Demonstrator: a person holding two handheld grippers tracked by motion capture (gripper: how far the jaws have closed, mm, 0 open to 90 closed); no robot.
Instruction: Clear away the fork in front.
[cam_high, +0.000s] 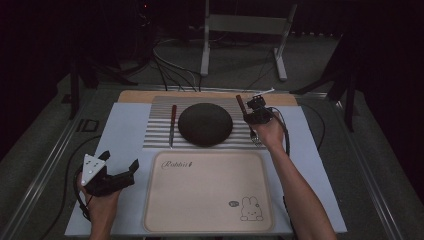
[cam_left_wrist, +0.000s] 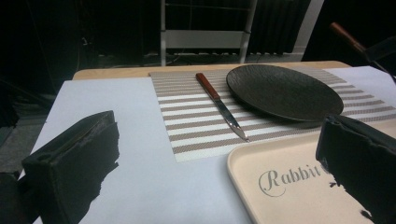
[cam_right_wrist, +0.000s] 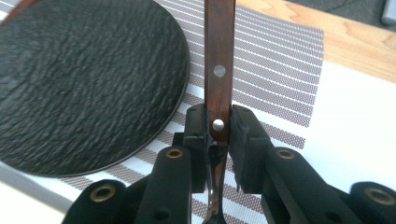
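My right gripper (cam_high: 255, 113) (cam_right_wrist: 218, 123) is shut on the brown wooden handle of a fork (cam_right_wrist: 219, 46), held just off the right edge of the black textured plate (cam_high: 205, 124) (cam_right_wrist: 84, 79). The fork (cam_high: 240, 103) is tilted, handle up and away, metal tines low behind the hand. A knife (cam_high: 172, 125) (cam_left_wrist: 219, 105) with a matching handle lies on the striped placemat (cam_high: 160, 120) (cam_left_wrist: 187, 121) left of the plate (cam_left_wrist: 285, 91). My left gripper (cam_high: 120, 161) (cam_left_wrist: 217, 126) is open and empty, low at the front left, beside the beige "Rabbit" tray (cam_high: 207, 192) (cam_left_wrist: 289, 186).
A white sheet (cam_high: 125, 135) covers the table under the placemat and tray; a wooden edge (cam_high: 135, 96) shows at the back. A metal stand (cam_high: 245, 30) and cables lie on the floor beyond. Cables trail from both grippers.
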